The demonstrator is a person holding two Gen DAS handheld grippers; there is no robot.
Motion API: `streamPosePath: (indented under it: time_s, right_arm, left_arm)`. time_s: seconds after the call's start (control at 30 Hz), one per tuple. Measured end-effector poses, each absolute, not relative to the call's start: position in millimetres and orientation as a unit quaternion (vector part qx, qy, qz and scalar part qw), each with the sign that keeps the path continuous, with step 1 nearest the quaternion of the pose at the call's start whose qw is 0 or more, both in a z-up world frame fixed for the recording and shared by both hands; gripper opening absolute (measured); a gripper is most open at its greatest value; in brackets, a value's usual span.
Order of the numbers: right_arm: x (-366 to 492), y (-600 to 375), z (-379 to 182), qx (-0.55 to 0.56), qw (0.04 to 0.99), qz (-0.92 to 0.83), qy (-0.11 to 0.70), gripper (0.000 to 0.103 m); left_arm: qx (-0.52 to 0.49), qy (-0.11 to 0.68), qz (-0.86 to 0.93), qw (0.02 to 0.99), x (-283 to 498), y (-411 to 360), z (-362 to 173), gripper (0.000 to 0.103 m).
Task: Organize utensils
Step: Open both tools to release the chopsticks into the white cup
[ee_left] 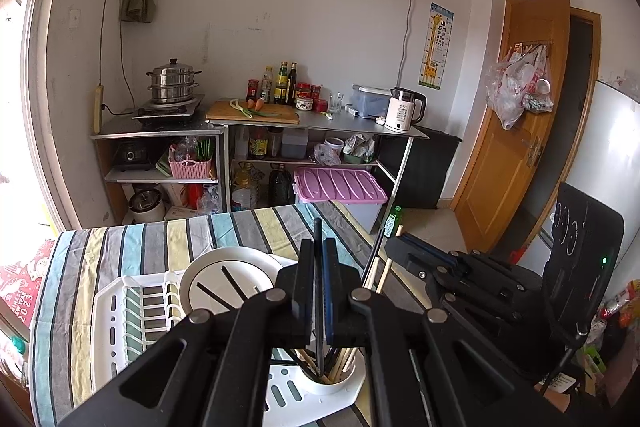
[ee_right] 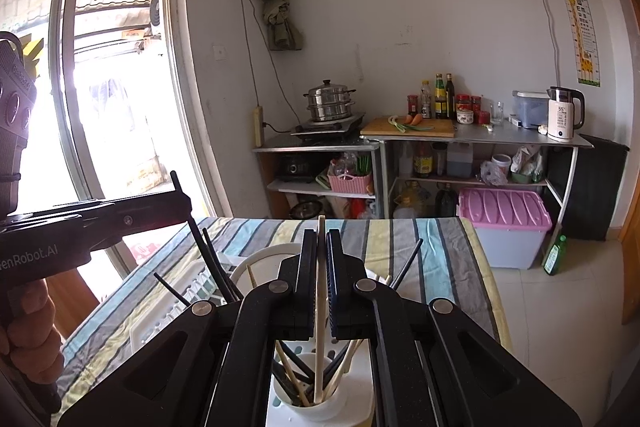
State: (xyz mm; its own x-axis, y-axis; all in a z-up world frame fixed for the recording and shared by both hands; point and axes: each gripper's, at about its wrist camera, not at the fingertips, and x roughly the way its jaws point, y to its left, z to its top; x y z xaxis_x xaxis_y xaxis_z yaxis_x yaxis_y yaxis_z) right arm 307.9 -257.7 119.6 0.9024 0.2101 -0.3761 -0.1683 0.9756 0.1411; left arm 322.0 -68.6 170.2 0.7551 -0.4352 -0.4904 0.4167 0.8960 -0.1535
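My left gripper (ee_left: 319, 247) is shut on a black chopstick (ee_left: 318, 227), held upright with its lower end in the white utensil cup (ee_left: 332, 383). My right gripper (ee_right: 321, 239) is shut on a pale wooden chopstick (ee_right: 319, 307), also upright with its lower end in the same cup (ee_right: 316, 407). The cup holds several black and wooden chopsticks and sits at the corner of a white dish rack (ee_left: 116, 311). A white plate (ee_left: 224, 275) stands in the rack. The right gripper body shows at the right of the left wrist view (ee_left: 460, 267); the left one shows at the left of the right wrist view (ee_right: 100, 219).
The rack sits on a table with a striped cloth (ee_left: 160, 239). Behind it stand metal kitchen shelves (ee_left: 256, 131) with a steamer pot, bottles, a cutting board and a kettle. A pink-lidded bin (ee_left: 340, 187) is on the floor. A wooden door (ee_left: 520, 115) is at right, a window (ee_right: 100, 67) at left.
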Motion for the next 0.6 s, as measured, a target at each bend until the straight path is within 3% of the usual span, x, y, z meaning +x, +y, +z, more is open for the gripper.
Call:
streamPosePath:
  time_s: [0.6]
  right_arm:
    - [312.1,-271.9,81.6,0.068,0.965,0.087,0.237,0.004]
  left_arm:
    - [-0.012,0.295,-0.197,0.935,329.2,-58.2,138.2,0.005]
